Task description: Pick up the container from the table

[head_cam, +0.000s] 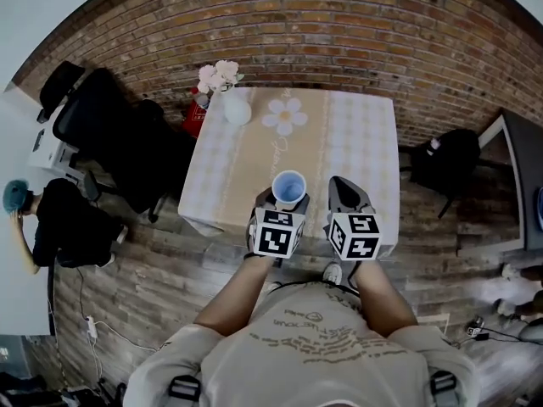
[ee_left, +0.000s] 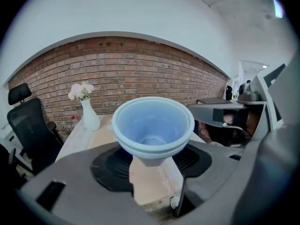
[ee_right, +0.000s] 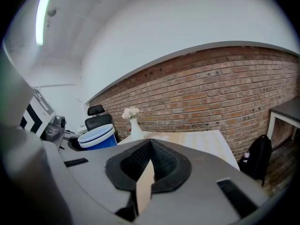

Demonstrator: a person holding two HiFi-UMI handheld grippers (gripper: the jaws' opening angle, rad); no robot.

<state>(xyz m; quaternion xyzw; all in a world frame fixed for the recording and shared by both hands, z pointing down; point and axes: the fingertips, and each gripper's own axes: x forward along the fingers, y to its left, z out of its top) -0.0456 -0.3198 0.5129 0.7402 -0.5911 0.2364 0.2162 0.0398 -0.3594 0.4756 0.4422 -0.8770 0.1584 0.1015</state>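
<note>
Between left tongs [ee_left: 152, 164], blue container [ee_left: 153, 124].

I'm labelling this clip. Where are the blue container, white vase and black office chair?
blue container [ee_left: 152, 121]: left gripper view, inner wall.
white vase [head_cam: 237, 108]: head view, body.
black office chair [ee_left: 26, 130]: left gripper view, backrest.

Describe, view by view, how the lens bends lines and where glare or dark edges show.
Head view: the wall bows into an arc. Left gripper view: the cup is sharp, and dark corners frame it. Right gripper view: a ceiling lamp glares top left.
</note>
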